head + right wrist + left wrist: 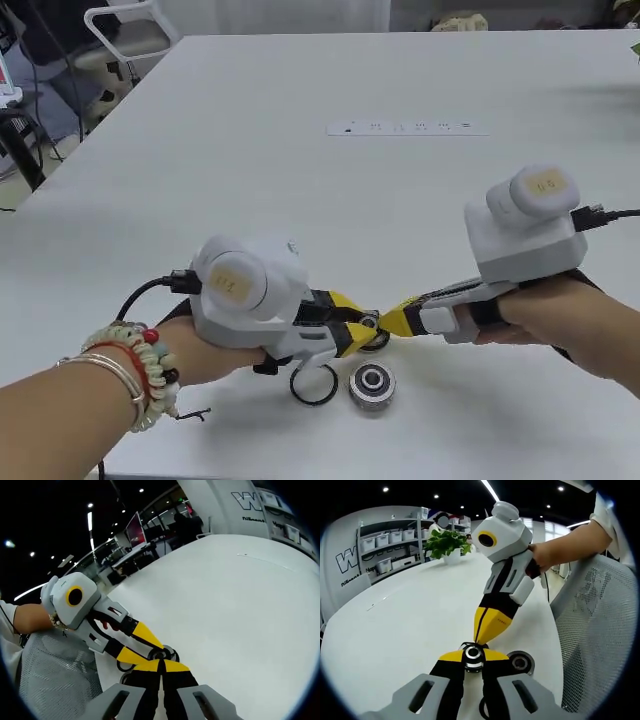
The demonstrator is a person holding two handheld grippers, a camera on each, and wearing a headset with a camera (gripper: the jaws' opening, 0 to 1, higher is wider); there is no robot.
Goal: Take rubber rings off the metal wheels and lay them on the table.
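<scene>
— What are the left gripper's (pixel 357 330) fingers (pixel 451 655) doing?

— They are pinching a metal wheel (pixel 473 656), one yellow tip pressing on each side of it. The wheel's silver hub is facing the left gripper view.

— And the right gripper (pixel 398 320)?

— Its fingers (pixel 175 666) are lying pressed together, and their tips are touching the held wheel's rim, coming in from three o'clock in the head view. Something black is sitting right where they are meeting the rim, but I cannot tell whether rubber is caught between them.

— Where are the other pieces lying?

— A loose rubber ring (pixel 315 403) is lying flat on the table (pixel 300 180) at seven o'clock from the held wheel, just beside the left gripper's body. A second wheel (pixel 372 386) is lying flat at six o'clock, near the ring but not touching it.

— Who is holding the grippers?

— A left hand (pixel 185 355), wearing beaded bracelets (pixel 140 365) at the wrist, is gripping the left one from eight o'clock. A right hand (pixel 545 315) is gripping the other from three o'clock.

— Anything further out?

— A white power strip (pixel 408 128) is lying at twelve o'clock, well apart from the work. In the left gripper view a potted plant (pixel 447 542) is standing at the table's far end and a mesh chair back (pixel 592 630) is standing beside the table.
</scene>
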